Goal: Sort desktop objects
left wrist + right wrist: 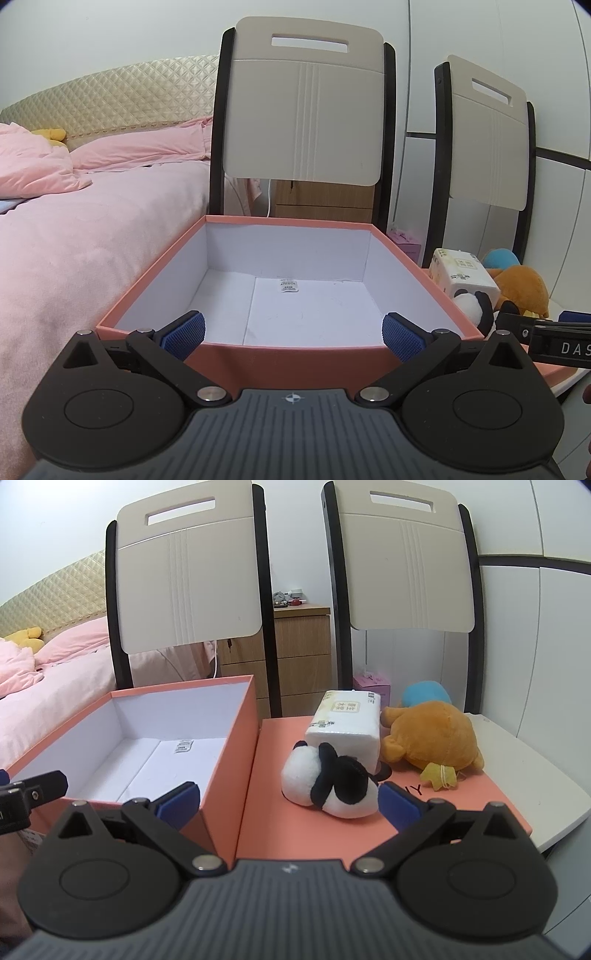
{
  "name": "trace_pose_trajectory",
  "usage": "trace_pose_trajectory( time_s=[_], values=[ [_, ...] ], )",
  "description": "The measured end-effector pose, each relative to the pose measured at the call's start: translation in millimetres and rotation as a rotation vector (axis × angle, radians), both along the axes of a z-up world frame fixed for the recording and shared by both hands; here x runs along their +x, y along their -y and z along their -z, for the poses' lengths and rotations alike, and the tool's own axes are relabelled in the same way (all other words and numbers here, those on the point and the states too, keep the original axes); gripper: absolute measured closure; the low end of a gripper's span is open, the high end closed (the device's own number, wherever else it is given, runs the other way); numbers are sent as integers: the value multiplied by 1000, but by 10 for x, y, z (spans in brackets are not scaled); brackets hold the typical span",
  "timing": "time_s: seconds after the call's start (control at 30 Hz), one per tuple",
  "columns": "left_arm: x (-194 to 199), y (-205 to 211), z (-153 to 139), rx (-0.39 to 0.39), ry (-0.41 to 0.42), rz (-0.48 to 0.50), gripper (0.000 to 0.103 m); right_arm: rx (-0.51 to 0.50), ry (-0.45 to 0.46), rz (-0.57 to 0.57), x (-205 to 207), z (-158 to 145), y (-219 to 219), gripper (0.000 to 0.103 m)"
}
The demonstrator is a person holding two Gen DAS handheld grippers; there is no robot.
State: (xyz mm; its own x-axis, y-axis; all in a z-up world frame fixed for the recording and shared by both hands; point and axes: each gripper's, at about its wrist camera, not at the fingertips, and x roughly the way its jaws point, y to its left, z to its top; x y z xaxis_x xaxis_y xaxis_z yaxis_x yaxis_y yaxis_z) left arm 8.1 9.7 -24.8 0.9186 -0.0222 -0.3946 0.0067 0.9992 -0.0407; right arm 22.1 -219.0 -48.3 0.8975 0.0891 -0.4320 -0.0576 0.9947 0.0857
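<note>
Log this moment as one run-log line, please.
stage: pre-grasp | left gripper: open, at box | right gripper: open, facing panda plush | box: no toys inside | tissue pack, orange plush: on lid

"DAS" shows on the right gripper; the tissue pack print is illegible.
</note>
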Motion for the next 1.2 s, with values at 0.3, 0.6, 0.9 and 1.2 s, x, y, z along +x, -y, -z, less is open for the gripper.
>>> trace_pose_trajectory(
  time_s=[0.3, 0.6, 0.9, 1.2],
  values=[
    [-22, 28, 37, -1, 35, 39, 0, 10, 8, -19, -7, -6, 62, 0],
    [-158, 305, 126, 12, 129, 141, 0, 22, 36, 9, -65, -69, 296, 0],
    [-336, 826, 289, 48, 187, 336, 4, 51, 65, 36, -315, -158, 705, 0],
    [-326, 1481, 538, 114, 247, 442, 19, 86, 95, 60, -551, -209, 1130, 0]
  ],
)
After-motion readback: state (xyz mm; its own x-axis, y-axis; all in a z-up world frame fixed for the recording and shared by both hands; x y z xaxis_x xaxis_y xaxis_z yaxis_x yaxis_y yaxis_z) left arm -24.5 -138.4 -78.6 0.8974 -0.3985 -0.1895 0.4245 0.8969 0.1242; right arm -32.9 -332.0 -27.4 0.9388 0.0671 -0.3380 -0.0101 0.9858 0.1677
